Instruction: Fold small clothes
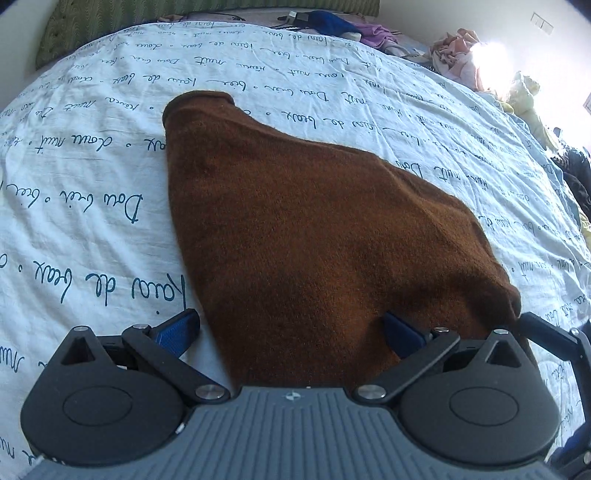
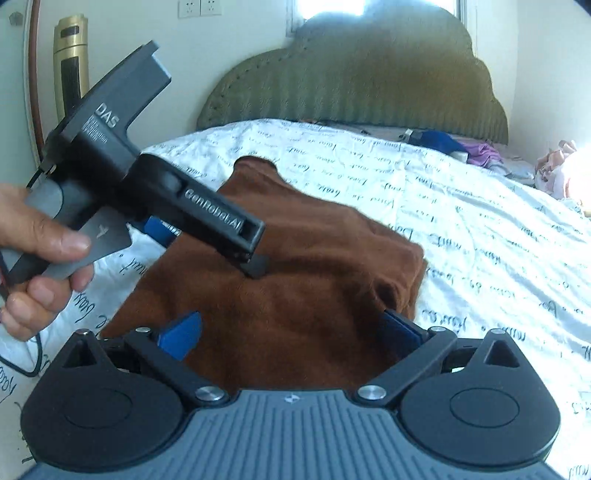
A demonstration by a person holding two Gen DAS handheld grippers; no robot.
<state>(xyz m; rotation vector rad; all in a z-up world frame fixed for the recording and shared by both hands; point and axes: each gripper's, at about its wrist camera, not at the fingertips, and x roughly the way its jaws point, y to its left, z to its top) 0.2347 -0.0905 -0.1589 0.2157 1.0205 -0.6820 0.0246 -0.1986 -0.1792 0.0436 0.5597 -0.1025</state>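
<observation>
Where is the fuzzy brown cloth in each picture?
Left wrist view: the brown cloth fills the middle, running from the open left gripper toward the headboard.
Right wrist view: it lies in the middle, above the open right gripper.
Shared landmark: the green headboard.

"DAS" and "GenRobot.AI" on left gripper [image 2: 207, 236], cursive script (mostly illegible) on bedsheet [image 2: 461, 221]

Brown garment [image 1: 314, 229]: near edge hidden under left gripper [image 1: 290, 332] body, 6 o'clock. Clothes pile [image 1: 461, 55] at 1 o'clock overexposed, indistinct.
</observation>
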